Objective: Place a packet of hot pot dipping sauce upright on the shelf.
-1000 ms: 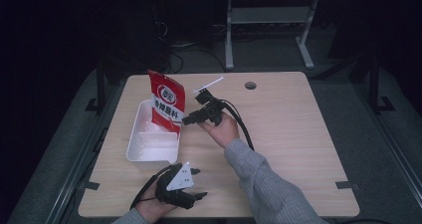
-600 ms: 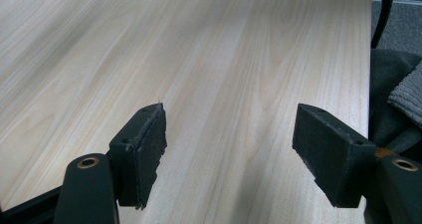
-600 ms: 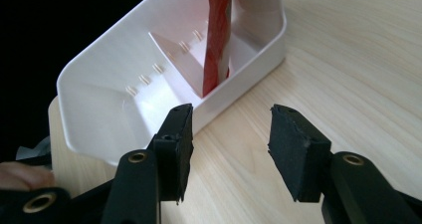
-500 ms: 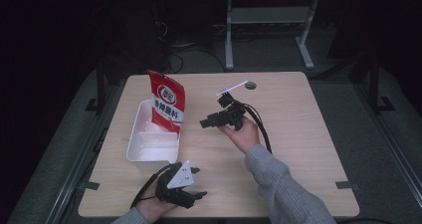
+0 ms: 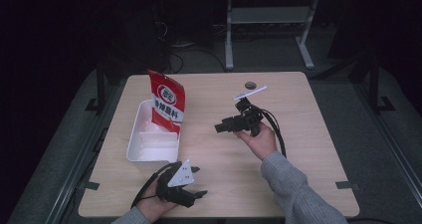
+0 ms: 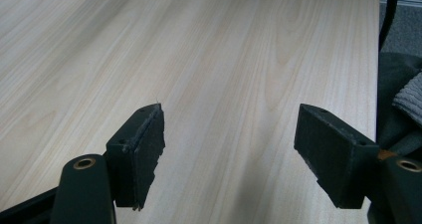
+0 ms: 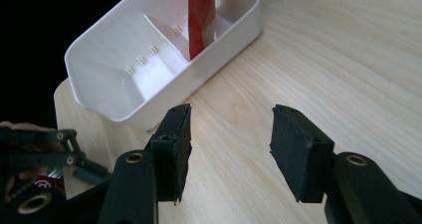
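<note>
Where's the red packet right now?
In the high view, the red packet stands upright in the far end of the white bin on the table's left side.

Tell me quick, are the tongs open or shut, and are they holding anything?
Left tongs: open, holding nothing, jaws just widened over bare table.
Right tongs: open, holding nothing, jaws just widened, white bin ahead.

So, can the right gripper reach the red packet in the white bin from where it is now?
Probably yes: the right gripper is open and empty, bare table lies between it and the red packet, which stands above the white bin.
</note>
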A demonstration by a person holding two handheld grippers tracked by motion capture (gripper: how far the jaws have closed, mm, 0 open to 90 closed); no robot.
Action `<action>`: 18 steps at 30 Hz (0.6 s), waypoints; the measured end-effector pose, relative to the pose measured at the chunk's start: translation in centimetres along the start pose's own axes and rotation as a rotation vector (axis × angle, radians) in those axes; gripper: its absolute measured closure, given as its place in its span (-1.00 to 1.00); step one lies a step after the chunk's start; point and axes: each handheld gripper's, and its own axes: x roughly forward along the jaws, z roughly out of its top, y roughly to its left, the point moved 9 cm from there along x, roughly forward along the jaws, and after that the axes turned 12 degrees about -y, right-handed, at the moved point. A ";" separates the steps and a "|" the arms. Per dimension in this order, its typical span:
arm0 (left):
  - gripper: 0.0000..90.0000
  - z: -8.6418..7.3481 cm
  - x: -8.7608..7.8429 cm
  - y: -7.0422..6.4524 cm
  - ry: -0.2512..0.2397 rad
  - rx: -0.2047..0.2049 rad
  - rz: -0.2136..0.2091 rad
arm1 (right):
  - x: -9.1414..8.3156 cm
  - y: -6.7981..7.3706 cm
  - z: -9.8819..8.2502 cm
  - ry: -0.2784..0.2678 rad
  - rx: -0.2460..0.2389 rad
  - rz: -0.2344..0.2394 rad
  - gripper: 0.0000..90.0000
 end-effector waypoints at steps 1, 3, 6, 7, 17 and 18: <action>-0.40 0.0 0.0 0.0 -0.003 -0.005 0.001 | -0.3 -0.1 -0.2 0.000 0.002 -0.001 0.08; -0.40 0.0 0.1 0.0 -0.005 -0.009 0.002 | -0.7 -0.3 -0.6 0.001 0.003 -0.006 0.08; -0.41 0.0 0.1 0.1 -0.005 -0.013 0.004 | -1.4 -0.7 -1.1 -0.003 0.016 -0.010 0.08; -0.41 0.0 0.1 0.1 -0.005 -0.015 0.005 | -1.7 -0.8 -1.3 -0.004 0.021 -0.013 0.08; -0.42 0.0 0.1 0.1 -0.007 -0.018 0.007 | -3.5 -1.5 -3.3 -0.001 0.048 -0.028 0.06; -0.42 0.0 0.1 0.2 -0.006 -0.017 0.007 | -3.6 -1.6 -3.6 -0.001 0.050 -0.027 0.06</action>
